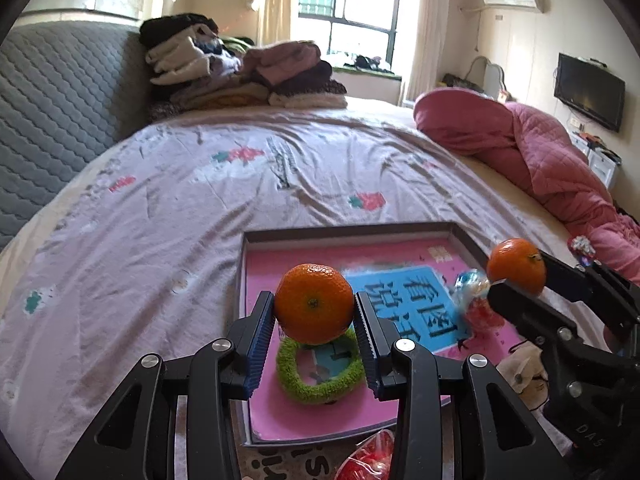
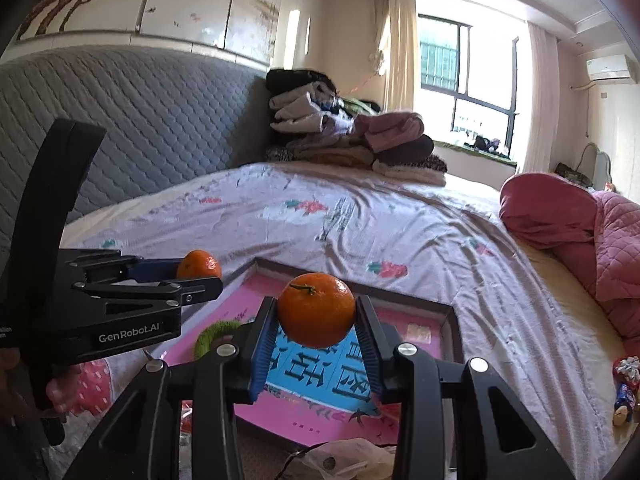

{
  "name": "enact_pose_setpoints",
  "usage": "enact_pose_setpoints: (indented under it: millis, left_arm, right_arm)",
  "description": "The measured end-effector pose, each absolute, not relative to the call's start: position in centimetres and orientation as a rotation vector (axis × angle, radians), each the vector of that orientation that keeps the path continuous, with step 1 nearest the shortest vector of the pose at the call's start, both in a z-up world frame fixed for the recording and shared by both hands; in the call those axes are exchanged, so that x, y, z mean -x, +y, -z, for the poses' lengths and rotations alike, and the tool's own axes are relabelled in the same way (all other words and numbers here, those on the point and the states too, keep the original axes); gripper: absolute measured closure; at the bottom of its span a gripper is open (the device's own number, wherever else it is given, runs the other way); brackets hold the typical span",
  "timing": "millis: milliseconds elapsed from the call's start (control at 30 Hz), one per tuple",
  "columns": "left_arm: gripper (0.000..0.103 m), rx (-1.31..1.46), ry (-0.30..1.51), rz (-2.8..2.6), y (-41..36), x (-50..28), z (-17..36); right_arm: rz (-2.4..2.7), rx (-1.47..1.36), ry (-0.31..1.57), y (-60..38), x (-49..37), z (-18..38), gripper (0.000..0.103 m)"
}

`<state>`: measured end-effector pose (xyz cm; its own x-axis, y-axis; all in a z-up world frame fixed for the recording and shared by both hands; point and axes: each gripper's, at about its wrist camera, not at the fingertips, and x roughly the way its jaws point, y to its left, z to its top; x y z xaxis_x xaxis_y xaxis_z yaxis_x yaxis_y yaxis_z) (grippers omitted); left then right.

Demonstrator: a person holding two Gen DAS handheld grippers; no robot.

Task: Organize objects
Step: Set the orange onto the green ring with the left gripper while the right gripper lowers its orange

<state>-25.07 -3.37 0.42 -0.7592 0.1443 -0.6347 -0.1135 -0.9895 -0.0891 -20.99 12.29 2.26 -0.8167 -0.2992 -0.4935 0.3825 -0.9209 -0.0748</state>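
The left gripper (image 1: 315, 312) sat closest to the lens, its blue-padded fingers (image 1: 260, 336) partly closed and pressing both sides of a tangerine (image 1: 314, 303) held in the air. The right gripper (image 2: 316, 316) gripped a second tangerine (image 2: 316, 309) the same way, stem up. Both fruits were above a shallow tray (image 1: 348, 229) lying on the bed (image 1: 180, 200), the left one toward its left side, the right one nearer the middle. Inside the tray lay a pink sheet with a blue label (image 1: 416, 300), a fuzzy green ring (image 1: 320, 376) beneath the left tangerine, and a shiny wrapped sweet (image 1: 472, 284). A pink quilt (image 1: 552, 160) was bunched at the right, folded clothes (image 1: 240, 72) stacked against the grey headboard (image 1: 60, 100).
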Motion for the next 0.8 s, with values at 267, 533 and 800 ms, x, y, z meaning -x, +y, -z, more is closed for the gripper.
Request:
enact_pose_setpoints:
  millis: [267, 533, 800]
  left_arm:
    - [0.062, 1.159, -0.075, -2.721, -3.1, 27.0, 2.4]
    - [0.062, 1.216, -0.053, -2.67, -2.6, 27.3, 3.8]
    - [0.062, 1.292, -0.068, -2.63, -2.5, 27.8, 5.2]
  right_arm:
    - [2.623, -0.871, 0.226, 12.4, 23.2, 0.6, 0.064]
    - [2.563, -0.995, 0.237, 12.4, 24.3, 2.6, 0.064]
    - [2.512, -1.078, 0.249, 12.0, 24.8, 4.1, 0.064]
